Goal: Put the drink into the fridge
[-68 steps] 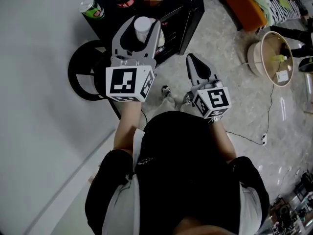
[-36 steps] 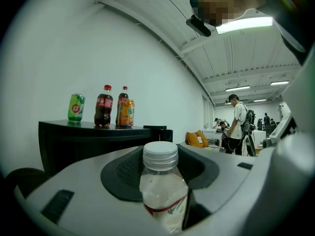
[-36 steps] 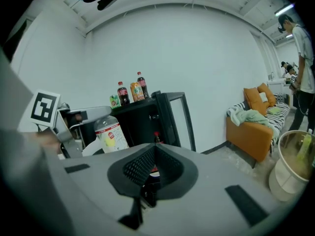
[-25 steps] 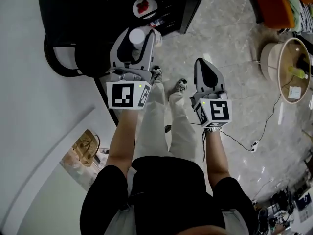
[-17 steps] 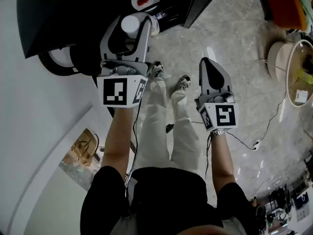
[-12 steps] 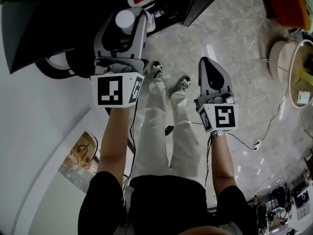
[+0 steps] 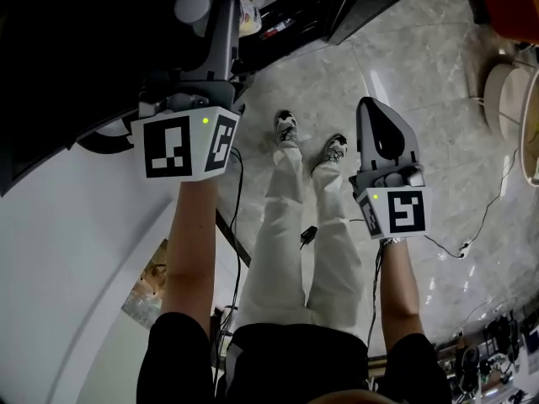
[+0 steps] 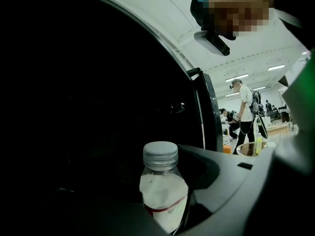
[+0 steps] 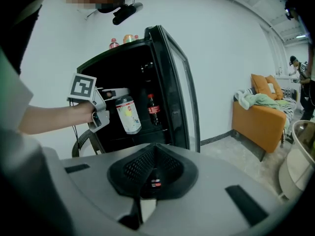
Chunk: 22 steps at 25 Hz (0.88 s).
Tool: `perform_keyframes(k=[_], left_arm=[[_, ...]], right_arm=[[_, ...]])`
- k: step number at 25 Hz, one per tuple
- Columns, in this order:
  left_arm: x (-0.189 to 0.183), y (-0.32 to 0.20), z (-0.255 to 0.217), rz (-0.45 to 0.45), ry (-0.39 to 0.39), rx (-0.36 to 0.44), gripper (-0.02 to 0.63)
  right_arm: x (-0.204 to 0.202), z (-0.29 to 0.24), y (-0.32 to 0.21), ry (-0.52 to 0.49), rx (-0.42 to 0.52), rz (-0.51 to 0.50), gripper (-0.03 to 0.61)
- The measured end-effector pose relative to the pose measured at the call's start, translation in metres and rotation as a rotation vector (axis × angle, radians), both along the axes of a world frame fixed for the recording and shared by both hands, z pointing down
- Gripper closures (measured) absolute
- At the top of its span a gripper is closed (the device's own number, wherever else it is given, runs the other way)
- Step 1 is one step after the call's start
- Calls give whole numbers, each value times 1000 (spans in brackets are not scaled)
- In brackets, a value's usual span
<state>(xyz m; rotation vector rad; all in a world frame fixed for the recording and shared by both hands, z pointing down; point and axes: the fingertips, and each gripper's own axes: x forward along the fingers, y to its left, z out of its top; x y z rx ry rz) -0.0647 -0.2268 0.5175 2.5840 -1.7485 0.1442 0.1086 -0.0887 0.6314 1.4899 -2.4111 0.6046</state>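
Note:
The drink is a clear bottle [image 8: 162,193] of white liquid with a grey cap and a coloured label. My left gripper [image 7: 209,11] is shut on its body and holds it upright in front of the black fridge [image 7: 76,66]. The right gripper view shows this bottle [image 9: 128,114] at the open front of the fridge, beside the swung-out glass door [image 9: 178,82]. In the left gripper view the dark fridge interior [image 8: 98,107] fills the space behind the cap. My right gripper [image 7: 376,108] hangs over the floor to the right, shut and empty; its black pads [image 9: 142,168] meet.
A cola bottle [image 9: 153,109] stands inside the fridge. A small bottle [image 9: 113,44] and a can sit on its top. An orange sofa [image 9: 266,114] is at the right wall. The person's shoes [image 7: 288,127] and a cable [image 7: 472,234] are on the marble floor.
The left gripper has carried the bottle lower and closer to the dark fridge opening. The right gripper has sunk beside it, still shut. The fridge now looms larger in the head view.

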Motion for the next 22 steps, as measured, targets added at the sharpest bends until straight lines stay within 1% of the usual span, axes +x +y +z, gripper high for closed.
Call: perform_keyframes(k=[6, 11, 16, 19, 22], left_arm=[[-11, -29, 14, 5, 11, -15, 407], [-15, -47, 23, 10, 3, -22, 407], [-25, -56, 27, 1, 29, -16, 407], [-27, -61, 27, 3, 35, -10, 407], [-27, -64, 26, 11, 46, -9, 407]], right_arm=[[-14, 15, -3, 4, -26, 5, 565], [-27, 18, -12, -8, -46, 4, 565], [-43, 20, -14, -11, -43, 5, 565], [-42, 25, -11, 4, -38, 5, 565], [-38, 31, -6, 17, -54, 10, 565]])
